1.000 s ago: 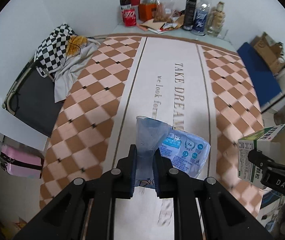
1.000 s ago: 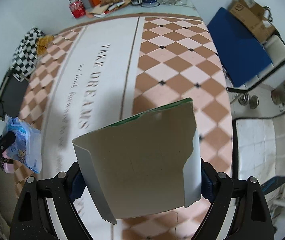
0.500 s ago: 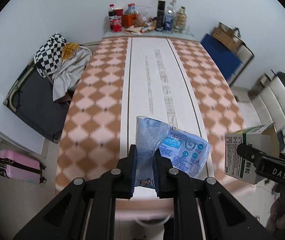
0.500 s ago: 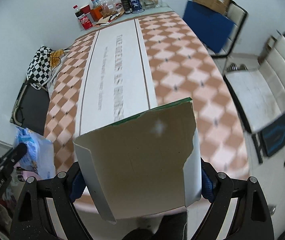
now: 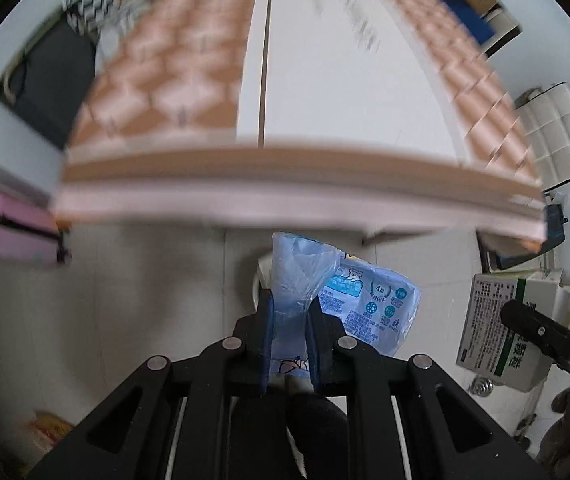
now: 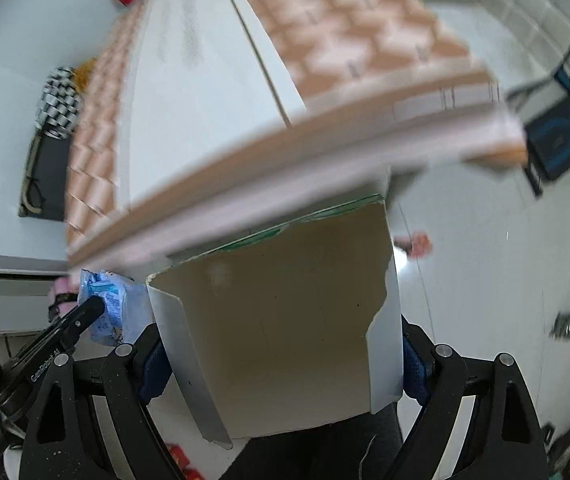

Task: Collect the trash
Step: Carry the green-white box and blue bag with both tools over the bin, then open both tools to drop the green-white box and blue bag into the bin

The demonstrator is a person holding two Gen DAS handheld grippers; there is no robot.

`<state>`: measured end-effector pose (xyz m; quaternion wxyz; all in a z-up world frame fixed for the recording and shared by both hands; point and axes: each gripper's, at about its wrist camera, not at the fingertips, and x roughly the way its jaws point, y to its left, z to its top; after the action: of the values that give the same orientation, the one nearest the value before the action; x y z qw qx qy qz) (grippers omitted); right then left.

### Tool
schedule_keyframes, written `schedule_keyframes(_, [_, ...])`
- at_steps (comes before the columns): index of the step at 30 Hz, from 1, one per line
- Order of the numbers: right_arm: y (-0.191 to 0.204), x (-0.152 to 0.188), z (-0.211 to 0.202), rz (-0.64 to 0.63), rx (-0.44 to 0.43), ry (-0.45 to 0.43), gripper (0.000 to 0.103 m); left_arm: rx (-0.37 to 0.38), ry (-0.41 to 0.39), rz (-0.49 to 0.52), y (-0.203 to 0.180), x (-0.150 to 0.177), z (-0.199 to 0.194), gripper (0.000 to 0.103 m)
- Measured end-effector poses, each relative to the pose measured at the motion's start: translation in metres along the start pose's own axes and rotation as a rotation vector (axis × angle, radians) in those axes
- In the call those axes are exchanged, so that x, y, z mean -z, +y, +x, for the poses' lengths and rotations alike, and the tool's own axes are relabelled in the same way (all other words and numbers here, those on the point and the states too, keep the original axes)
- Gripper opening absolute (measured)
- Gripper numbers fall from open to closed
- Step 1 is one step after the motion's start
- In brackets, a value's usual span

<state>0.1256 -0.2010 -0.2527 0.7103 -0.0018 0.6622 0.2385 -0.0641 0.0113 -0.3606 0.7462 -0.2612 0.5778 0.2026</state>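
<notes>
Your left tongs [image 5: 290, 320] pinch a crumpled blue plastic wrapper [image 5: 349, 300]; your right tongs [image 6: 281, 356] clamp a torn white-and-green cardboard carton [image 6: 285, 312], both below the checkered bench's [image 5: 285, 184] edge.

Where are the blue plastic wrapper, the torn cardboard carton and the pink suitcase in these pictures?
blue plastic wrapper [image 5: 369, 304]: left wrist view, on its printed label.
torn cardboard carton [image 6: 285, 312]: right wrist view, on its brown inner wall.
pink suitcase [image 5: 13, 228]: left wrist view, on its blurred side.
</notes>
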Motion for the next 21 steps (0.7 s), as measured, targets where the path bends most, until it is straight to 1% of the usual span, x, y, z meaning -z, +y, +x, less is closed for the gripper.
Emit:
schedule_keyframes(3, [-0.031,0.016,0.052,0.050,-0.017,0.070,0.091,-0.002,0.071,-0.033,-0.002,0.013,0.058,0.012])
schedule_keyframes(5, [-0.046,0.021,0.086,0.071,-0.027,0.106,0.091,-0.007,0.104,-0.049,-0.004,0.016,0.093,0.012])
schedule_keyframes(6, [-0.055,0.024,0.107,0.085,-0.032,0.122,0.091,-0.010,0.130,-0.063,-0.005,0.017,0.120,0.012])
schedule_keyframes(8, [-0.071,0.029,0.145,0.103,-0.034,0.144,0.091,-0.011,0.163,-0.077,-0.006,0.018,0.157,0.012])
schedule_keyframes(9, [-0.081,0.031,0.172,0.118,-0.036,0.157,0.091,-0.011,0.184,-0.086,-0.007,0.018,0.184,0.013])
schedule_keyframes(10, [-0.087,0.032,0.188,0.126,-0.036,0.165,0.091,-0.012,0.197,-0.087,-0.007,0.018,0.202,0.014])
schedule_keyframes(11, [-0.097,0.033,0.212,0.143,-0.037,0.170,0.091,-0.012,0.207,-0.089,-0.007,0.018,0.219,0.015])
schedule_keyframes(12, [-0.105,0.034,0.232,0.158,-0.037,0.175,0.091,-0.017,0.223,-0.088,-0.008,0.017,0.243,0.015])
schedule_keyframes(15, [-0.123,0.032,0.284,0.191,-0.027,0.190,0.091,-0.006,0.257,-0.090,-0.003,0.017,0.290,0.016])
schedule_keyframes(18, [-0.136,0.030,0.336,0.223,-0.032,0.212,0.091,0.025,0.276,-0.086,-0.001,0.017,0.329,0.017])
schedule_keyframes(21, [-0.141,0.028,0.380,0.223,-0.030,0.223,0.091,0.048,0.288,-0.096,0.005,0.017,0.354,0.018])
